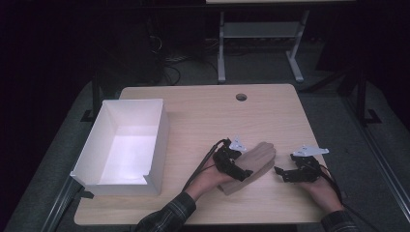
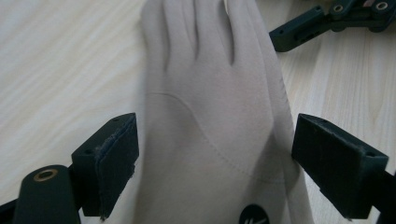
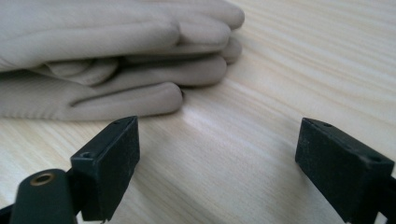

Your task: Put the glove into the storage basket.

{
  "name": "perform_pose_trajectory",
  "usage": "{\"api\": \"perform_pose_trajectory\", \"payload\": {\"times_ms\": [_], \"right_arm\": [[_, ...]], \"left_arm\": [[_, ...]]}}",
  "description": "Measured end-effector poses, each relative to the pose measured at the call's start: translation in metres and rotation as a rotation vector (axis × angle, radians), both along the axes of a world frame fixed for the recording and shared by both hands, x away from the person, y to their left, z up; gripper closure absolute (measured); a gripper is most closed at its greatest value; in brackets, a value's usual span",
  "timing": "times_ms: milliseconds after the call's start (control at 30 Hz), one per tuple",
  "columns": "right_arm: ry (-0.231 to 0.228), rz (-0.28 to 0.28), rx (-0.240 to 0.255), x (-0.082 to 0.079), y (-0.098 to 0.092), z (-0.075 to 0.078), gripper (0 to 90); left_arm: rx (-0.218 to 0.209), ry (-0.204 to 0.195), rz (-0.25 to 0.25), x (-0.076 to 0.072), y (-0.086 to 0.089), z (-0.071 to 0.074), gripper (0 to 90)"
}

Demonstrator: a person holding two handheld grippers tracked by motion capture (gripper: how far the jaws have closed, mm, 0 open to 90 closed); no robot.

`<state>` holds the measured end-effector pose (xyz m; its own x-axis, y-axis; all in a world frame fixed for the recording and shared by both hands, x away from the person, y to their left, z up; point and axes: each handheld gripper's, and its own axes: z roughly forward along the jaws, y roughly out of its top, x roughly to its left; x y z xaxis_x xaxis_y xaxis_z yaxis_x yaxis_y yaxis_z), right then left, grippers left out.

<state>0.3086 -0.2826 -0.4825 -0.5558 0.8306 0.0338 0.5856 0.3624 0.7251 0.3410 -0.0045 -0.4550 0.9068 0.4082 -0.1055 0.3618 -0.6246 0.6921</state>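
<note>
now, on a pale wood table (image 1: 203, 116), beige gloves (image 1: 254, 164) lie stacked flat between the two hand-held grippers, fingers pointing to the far right in the high view. the left gripper (image 1: 240, 173) sits over the cuff end of the stack; in the left gripper view its two black jaws stand wide apart on either side of the top glove (image 2: 210, 116), the fabric lying between them with the pads at or just off its edges, not pressing it. a small dark round logo (image 2: 254, 215) shows on the glove near the bottom of that view. the right gripper (image 1: 280, 172) rests just to the right of the gloves, near their fingertips but apart from them; in the right gripper view its jaws are spread as wide, with bare wood between the pads and the glove fingers (image 3: 140, 70) lying ahead and to the left of them. that view shows two gloves, one laid on the other. count: two gloves, two grippers, one white box (image 1: 92, 159). the box, open-topped, stands at the table's left edge, well apart from the gloves. neither gripper holds anything; each one's jaws are fully parted, the left pair around the glove, the right pair over the table
</note>
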Motion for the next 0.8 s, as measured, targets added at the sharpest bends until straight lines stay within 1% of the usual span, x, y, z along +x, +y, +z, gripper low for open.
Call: {"api": "perform_pose_trajectory", "payload": {"times_ms": [133, 200, 267, 300, 400, 633, 700, 733, 800], "right_arm": [[0.0, -0.002, -0.002, 0.001, 0.0, 0.0, 13.4], [0.002, -0.004, -0.004, 0.001, 0.001, 0.0, 13.4], [0.002, -0.005, -0.003, 0.001, 0.001, 0.0, 13.3], [0.001, -0.003, -0.004, 0.001, 0.001, 0.0, 13.4], [0.001, -0.004, -0.003, 0.001, 0.001, 0.0, 13.4], [0.001, -0.003, -0.004, 0.001, 0.001, 0.0, 13.4], [0.001, -0.003, -0.004, 0.001, 0.001, 0.0, 13.4], [0.001, -0.003, -0.004, 0.001, 0.001, 0.0, 13.4], [-0.001, -0.002, -0.006, 0.001, 0.001, 0.0, 13.4]], "left_arm": [[0.022, -0.004, 0.003, -0.002, -0.005, -0.006, 13.0], [0.04, -0.009, -0.005, -0.004, -0.008, -0.01, 12.9], [0.07, -0.034, -0.01, -0.007, -0.01, -0.012, 12.7], [0.079, -0.035, -0.009, -0.008, -0.012, -0.014, 12.7], [0.07, -0.033, -0.003, -0.008, -0.012, -0.016, 12.5], [0.07, -0.054, -0.007, -0.009, -0.011, -0.017, 12.8], [0.068, -0.056, -0.01, -0.01, -0.01, -0.017, 14.4], [0.064, -0.055, -0.018, -0.01, -0.009, -0.016, 16.6], [0.059, -0.053, -0.035, -0.011, -0.007, -0.014, 28.6]]}}
